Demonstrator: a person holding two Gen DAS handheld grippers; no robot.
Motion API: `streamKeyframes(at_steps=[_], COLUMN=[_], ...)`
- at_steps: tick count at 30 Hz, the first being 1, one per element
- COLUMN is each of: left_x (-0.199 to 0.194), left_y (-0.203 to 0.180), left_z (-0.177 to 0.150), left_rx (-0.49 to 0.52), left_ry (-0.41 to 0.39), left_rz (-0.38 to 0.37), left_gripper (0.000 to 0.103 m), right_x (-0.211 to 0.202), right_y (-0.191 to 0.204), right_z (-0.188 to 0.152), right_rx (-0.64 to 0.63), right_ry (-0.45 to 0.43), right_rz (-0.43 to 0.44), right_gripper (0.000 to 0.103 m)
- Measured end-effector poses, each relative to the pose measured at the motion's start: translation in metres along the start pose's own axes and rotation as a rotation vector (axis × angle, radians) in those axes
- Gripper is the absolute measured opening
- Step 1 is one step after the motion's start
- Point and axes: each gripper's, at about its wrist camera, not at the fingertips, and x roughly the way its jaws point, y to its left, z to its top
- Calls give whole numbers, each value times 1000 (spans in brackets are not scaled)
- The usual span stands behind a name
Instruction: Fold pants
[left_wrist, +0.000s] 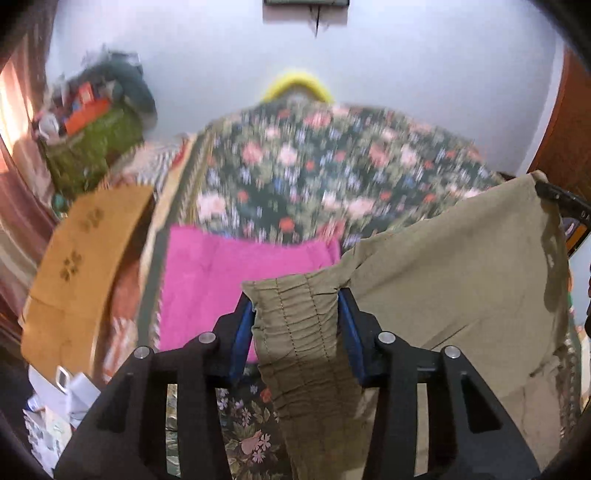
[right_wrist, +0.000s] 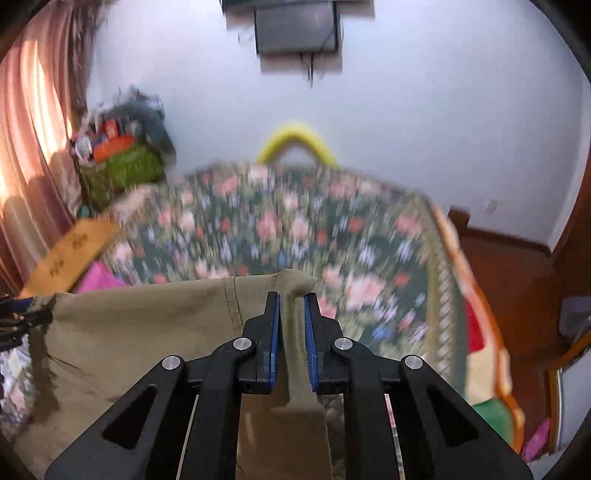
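Observation:
The khaki pants (left_wrist: 443, 266) hang stretched in the air between my two grippers, above a bed with a floral cover (left_wrist: 314, 173). My left gripper (left_wrist: 295, 299) is shut on the gathered elastic waistband (left_wrist: 295, 332). My right gripper (right_wrist: 291, 306) is shut on a bunched fold of the pants (right_wrist: 147, 325); it also shows at the right edge of the left wrist view (left_wrist: 561, 201). The lower part of the pants drops out of view below both grippers.
A pink folded cloth (left_wrist: 221, 273) and an orange-brown cloth (left_wrist: 81, 251) lie on the bed at left. A green basket of clutter (right_wrist: 118, 166) stands at the far left by the curtain. A yellow curved object (right_wrist: 295, 138) sits behind the bed. Wooden furniture (right_wrist: 517, 277) stands at right.

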Motion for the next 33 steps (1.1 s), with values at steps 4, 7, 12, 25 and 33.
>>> streamKeyframes(at_steps=[4, 7, 12, 25, 33], left_x=[-30, -45, -75, -128, -133], left_y=[-7, -11, -17, -18, -19], left_z=[6, 2, -18, -87, -125], left_rx=[14, 26, 50, 81, 99], left_ry=[-46, -54, -73, -75, -35], left_rz=[-14, -23, -40, -69, -73], left_gripper=[44, 44, 44, 44, 44], right_x=[-45, -69, -103, -178, -193], right_y=[3, 4, 8, 32, 48], right_z=[10, 2, -27, -100, -162], right_rx=[-18, -24, -20, -7, -4], right_ry=[-70, -90, -108, -111, -44], right_rz=[-3, 0, 10, 42, 30], right_gripper=[11, 11, 11, 11, 11])
